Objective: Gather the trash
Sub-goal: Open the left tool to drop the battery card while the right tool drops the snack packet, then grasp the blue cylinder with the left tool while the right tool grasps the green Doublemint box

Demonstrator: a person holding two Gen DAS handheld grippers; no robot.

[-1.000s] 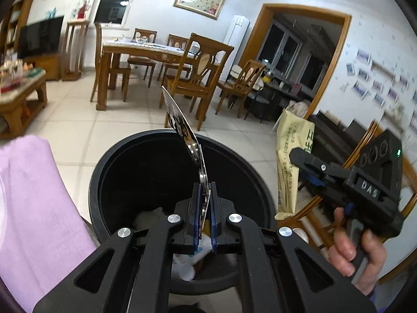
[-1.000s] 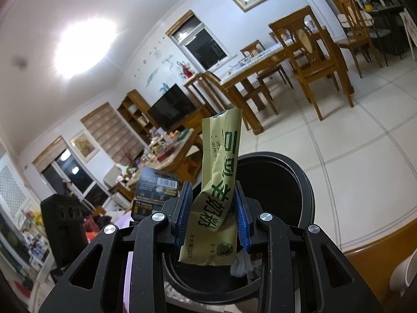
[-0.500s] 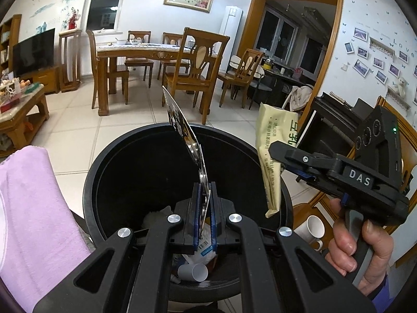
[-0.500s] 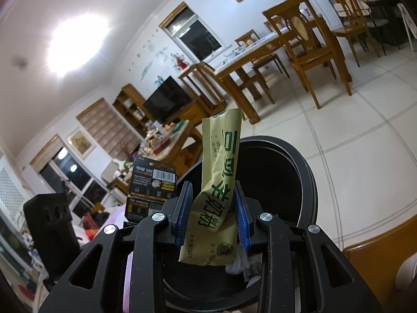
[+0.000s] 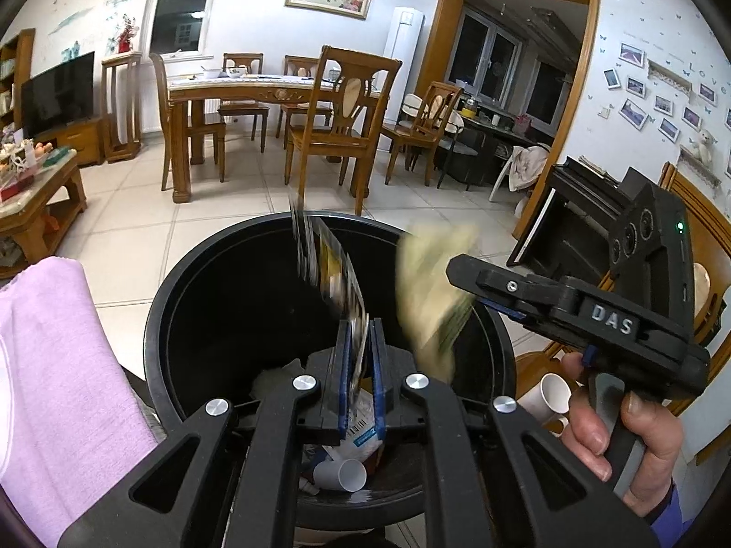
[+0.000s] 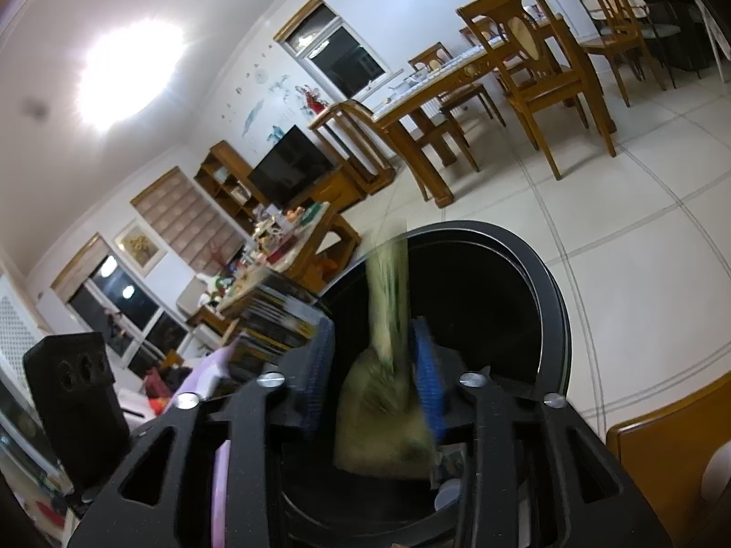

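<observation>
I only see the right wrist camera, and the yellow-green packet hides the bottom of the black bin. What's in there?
Observer: A white paper cup lies on its side at the bottom of the bin.
Operator: Anything else?
Observer: A white wrapper with a barcode lies next to it.
Operator: Is my packet really over the bin?
Observer: Yes. Seen from the side, the packet is over the bin's right part. The right gripper has just been opening its jaws, with the packet between them.

Both grippers angled downward, right gripper (image 6: 372, 376) just opening, left gripper (image 5: 358, 376) barely parted.
</observation>
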